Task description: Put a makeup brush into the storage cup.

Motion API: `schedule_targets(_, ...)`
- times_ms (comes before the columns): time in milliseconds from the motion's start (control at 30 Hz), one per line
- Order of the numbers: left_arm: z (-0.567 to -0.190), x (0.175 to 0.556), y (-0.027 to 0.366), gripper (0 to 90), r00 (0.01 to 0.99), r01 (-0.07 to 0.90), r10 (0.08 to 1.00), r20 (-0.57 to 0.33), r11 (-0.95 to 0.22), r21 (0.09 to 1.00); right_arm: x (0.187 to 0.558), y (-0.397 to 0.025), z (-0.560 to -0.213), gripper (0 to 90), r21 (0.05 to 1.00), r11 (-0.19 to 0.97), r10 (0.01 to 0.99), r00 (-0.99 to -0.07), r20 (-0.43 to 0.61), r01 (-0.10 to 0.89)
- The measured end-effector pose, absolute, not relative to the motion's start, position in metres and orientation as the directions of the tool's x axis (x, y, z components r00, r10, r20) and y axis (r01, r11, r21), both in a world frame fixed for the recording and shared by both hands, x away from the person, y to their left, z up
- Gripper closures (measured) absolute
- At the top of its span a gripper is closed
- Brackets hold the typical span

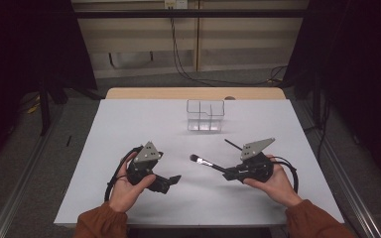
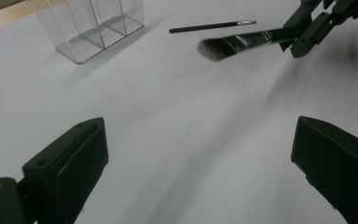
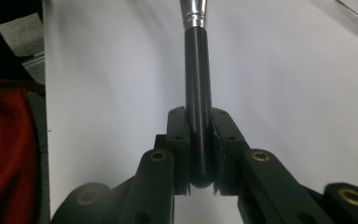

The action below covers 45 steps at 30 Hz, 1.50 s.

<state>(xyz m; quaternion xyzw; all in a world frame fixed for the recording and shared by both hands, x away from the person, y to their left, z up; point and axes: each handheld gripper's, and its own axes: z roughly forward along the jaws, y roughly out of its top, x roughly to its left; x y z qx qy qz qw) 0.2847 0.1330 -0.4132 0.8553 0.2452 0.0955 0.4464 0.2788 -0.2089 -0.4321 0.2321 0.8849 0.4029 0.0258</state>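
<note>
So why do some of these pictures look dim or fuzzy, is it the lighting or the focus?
In the high view the room is dark around the lit white table. In the left gripper view the makeup brush has soft, blurred bristles, and the clear organizer throws a faint shadow. In the right gripper view the right hand-held gripper and brush handle look slightly soft, and its metal ferrule glints.
</note>
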Motion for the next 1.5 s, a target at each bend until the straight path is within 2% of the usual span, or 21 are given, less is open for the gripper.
schedule_targets(500, -0.416, 0.283, 0.13, 4.2, 0.86, 0.325, 0.506, -0.062, -0.451, 0.831, 0.272, -0.212, -0.431, 80.0, 0.856, 0.388, 0.433, -0.887, 0.158, 0.342)
schedule_targets(800, -0.417, 0.283, 0.127, 4.2, 0.86, 0.309, 0.508, -0.048, -0.444, 0.841, 0.27, -0.208, -0.429, 79.9, 0.89, 0.337, 0.468, -0.875, 0.126, 0.308)
schedule_targets(1100, -0.416, 0.281, 0.121, 4.7, 0.859, 0.306, 0.506, -0.079, -0.383, 0.872, 0.269, -0.207, -0.426, 80.0, 0.919, 0.279, 0.477, -0.87, 0.121, 0.28)
schedule_targets(1300, -0.413, 0.282, 0.116, 4.7, 0.86, 0.305, 0.499, -0.109, -0.332, 0.892, 0.269, -0.208, -0.423, 79.9, 0.923, 0.27, 0.478, -0.871, 0.117, 0.272)
schedule_targets(1500, -0.408, 0.282, 0.101, 4.3, 0.872, 0.273, 0.48, -0.094, -0.318, 0.908, 0.267, -0.201, -0.424, 79.9, 0.926, 0.283, 0.466, -0.88, 0.095, 0.249)
